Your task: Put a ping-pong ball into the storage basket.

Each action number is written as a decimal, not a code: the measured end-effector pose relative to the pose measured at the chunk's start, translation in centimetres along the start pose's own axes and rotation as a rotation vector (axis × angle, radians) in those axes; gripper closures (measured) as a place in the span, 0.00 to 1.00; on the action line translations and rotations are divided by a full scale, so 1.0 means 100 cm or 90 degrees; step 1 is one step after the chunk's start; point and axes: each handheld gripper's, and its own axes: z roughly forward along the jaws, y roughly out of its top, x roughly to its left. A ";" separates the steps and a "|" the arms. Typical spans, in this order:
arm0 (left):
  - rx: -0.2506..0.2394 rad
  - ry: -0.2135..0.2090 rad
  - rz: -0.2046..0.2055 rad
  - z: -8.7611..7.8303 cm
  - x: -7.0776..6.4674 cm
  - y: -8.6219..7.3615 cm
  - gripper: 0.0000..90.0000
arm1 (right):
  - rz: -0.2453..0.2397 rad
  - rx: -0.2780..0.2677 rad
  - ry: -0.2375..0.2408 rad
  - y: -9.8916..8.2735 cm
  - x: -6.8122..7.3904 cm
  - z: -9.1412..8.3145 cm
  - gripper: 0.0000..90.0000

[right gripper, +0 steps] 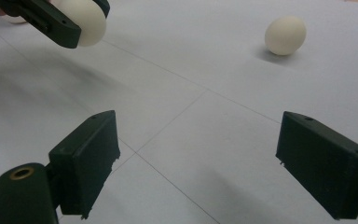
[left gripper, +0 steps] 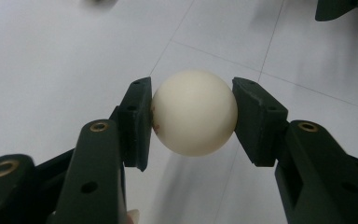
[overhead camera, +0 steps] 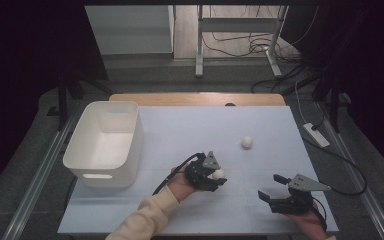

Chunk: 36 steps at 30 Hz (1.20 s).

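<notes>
A cream egg (left gripper: 194,112) is seen clamped between the left gripper's (overhead camera: 213,176) pads above the table (overhead camera: 180,125), best kept level and lowered gently into the white bin (overhead camera: 105,145); the right gripper (overhead camera: 276,187) rests unclenched.

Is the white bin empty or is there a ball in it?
Empty, as far as shows: the bin has a bare white inside. One ball lies on the table; the other ball is in the left gripper.
</notes>
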 end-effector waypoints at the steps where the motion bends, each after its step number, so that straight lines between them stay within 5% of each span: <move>1: 0.000 0.001 0.001 -0.001 0.000 0.000 0.57 | 0.000 0.000 0.000 0.000 0.000 0.000 0.15; 36: -0.041 0.034 -0.021 -0.037 0.014 -0.011 0.57 | -0.004 0.001 -0.002 0.000 0.001 -0.001 0.15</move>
